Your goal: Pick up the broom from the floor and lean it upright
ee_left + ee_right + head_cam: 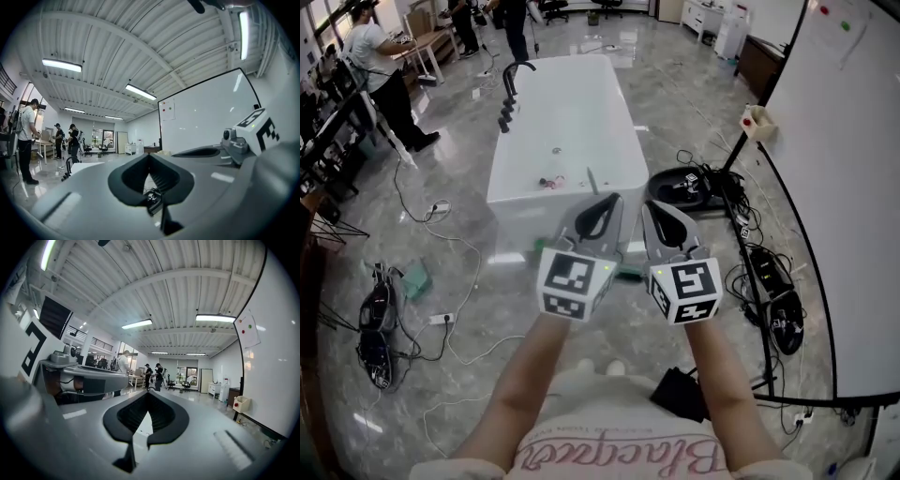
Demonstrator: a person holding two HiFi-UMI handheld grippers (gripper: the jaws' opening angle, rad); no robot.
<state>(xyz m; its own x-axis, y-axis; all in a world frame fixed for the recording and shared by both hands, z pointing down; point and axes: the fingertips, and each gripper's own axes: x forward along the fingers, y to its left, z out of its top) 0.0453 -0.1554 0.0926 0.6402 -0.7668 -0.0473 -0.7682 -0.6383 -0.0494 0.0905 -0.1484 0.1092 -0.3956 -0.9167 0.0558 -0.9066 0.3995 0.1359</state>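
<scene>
A: How does the person hold the two grippers?

B: Side by side and level, out over the marble floor. The left gripper has its jaws brought together with nothing between them, and the right gripper is the same — tips meeting, empty.

A: And the broom?

B: Neither gripper has it. A thin handle, which looks to be the broom, stands tilted against the near end of the white bathtub. A green bit shows low at the tub's foot between the two marker cubes. What lies between is hidden behind the left gripper.

A: What else lies around?

B: A whiteboard stands on the person's right, with black cables tangled at its base. More cords trail across the floor on the left. Far behind the tub, people stand at a table.
</scene>
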